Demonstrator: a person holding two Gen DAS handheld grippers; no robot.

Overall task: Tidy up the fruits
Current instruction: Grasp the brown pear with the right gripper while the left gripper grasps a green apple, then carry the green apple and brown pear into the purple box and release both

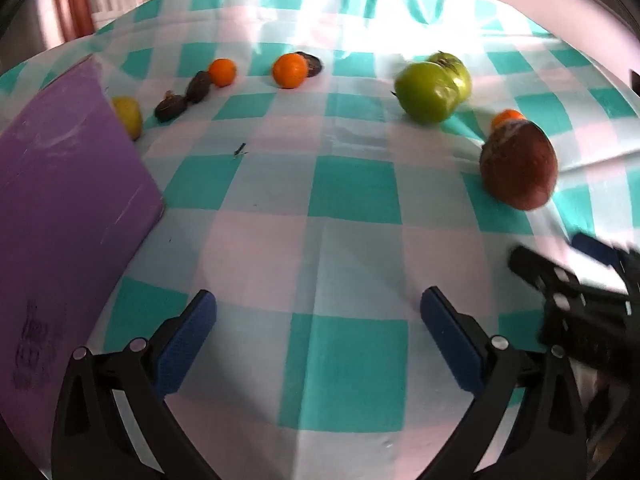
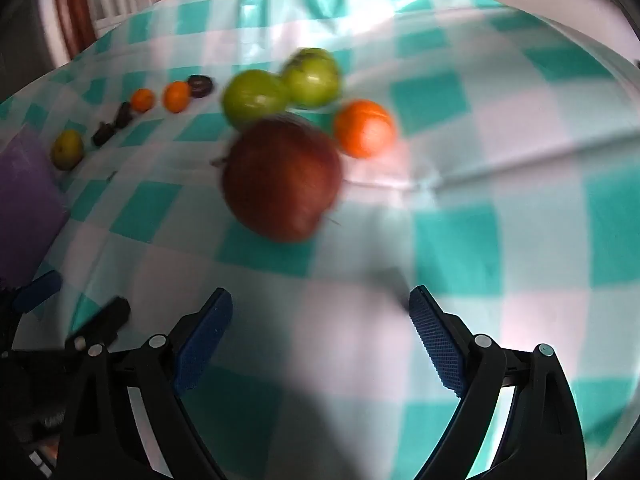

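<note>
Both tools, the left tool (image 1: 318, 340) and the right tool (image 2: 320, 340), hang wide and empty over the checked surface (image 1: 352, 196). The red apple (image 2: 282, 178) lies just ahead of the right tool, touching nothing else; best to straddle its widest part squarely before closing.

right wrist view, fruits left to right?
Yellow-green fruit → two dark fruits → small orange → second small orange → dark round fruit → red-brown apple → large orange. Green pair overlaps the apple, skipped.

left gripper (image 1: 318, 340) jaws wide, right gripper (image 2: 320, 340) likewise
</note>
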